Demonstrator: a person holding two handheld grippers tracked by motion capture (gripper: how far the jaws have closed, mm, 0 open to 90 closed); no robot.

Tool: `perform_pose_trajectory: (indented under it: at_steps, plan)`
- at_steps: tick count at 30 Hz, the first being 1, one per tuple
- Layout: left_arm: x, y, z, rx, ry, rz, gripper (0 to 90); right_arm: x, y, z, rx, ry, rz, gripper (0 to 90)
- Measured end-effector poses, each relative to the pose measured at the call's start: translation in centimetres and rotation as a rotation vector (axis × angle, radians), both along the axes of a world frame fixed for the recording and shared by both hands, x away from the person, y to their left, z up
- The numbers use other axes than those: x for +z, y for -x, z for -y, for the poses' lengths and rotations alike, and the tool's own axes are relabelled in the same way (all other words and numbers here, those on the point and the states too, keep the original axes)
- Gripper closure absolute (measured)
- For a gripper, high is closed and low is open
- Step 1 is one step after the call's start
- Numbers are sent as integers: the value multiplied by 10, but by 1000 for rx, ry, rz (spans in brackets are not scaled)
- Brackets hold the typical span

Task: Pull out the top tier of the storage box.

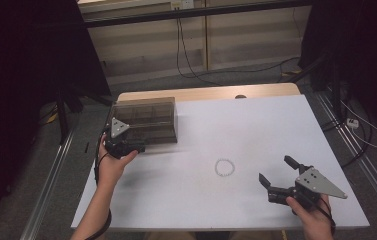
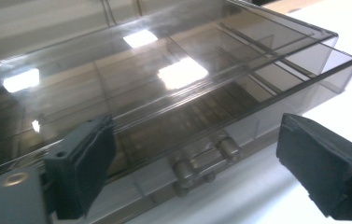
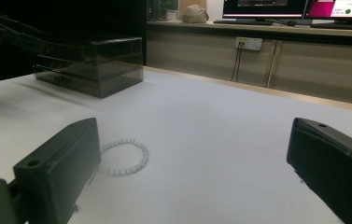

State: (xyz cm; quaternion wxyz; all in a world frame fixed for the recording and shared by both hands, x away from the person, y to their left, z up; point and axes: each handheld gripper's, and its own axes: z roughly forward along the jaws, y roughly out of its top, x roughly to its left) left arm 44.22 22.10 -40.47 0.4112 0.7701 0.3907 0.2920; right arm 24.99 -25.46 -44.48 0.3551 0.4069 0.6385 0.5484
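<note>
Smoked-plastic drawer box (image 1: 146,121) faced by left gripper (image 1: 137,148), jaws wide, nothing held.
Box is set at table's (image 1: 256,125) far-left corner, top drawer slid out slightly; white beaded ring (image 1: 224,167) is laid mid-table; right gripper (image 1: 275,172) is held open, empty, nr the ring.

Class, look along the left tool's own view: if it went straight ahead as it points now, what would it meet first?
Most likely the smoky clear drawer box, at its slightly pulled-out drawer; the left tool stands open just before it.
</note>
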Motion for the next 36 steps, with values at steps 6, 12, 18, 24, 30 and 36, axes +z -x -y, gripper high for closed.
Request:
perform_pose_trajectory:
  at_steps: [6, 12, 18, 24, 30, 36]
  plan:
    - [1, 2, 2, -13, -31, -8, 172, 0, 1, 0, 0, -1, 2, 24]
    - [4, 5, 0, 6, -71, -9, 274, 0, 1, 1, -2, -2, 1, 24]
    - [7, 8, -4, 12, -69, -17, 324, 1, 1, 1, -5, -6, 2, 24]
    - [7, 9, -3, 17, -76, -16, 324, 1, 2, 1, -3, -5, 5, 24]
    - [9, 12, -3, 8, -86, -31, 327, 1, 1, 1, -1, -4, 4, 24]
    - [11, 15, -5, -3, -78, -48, 334, 1, 1, 0, 1, -1, 6, 24]
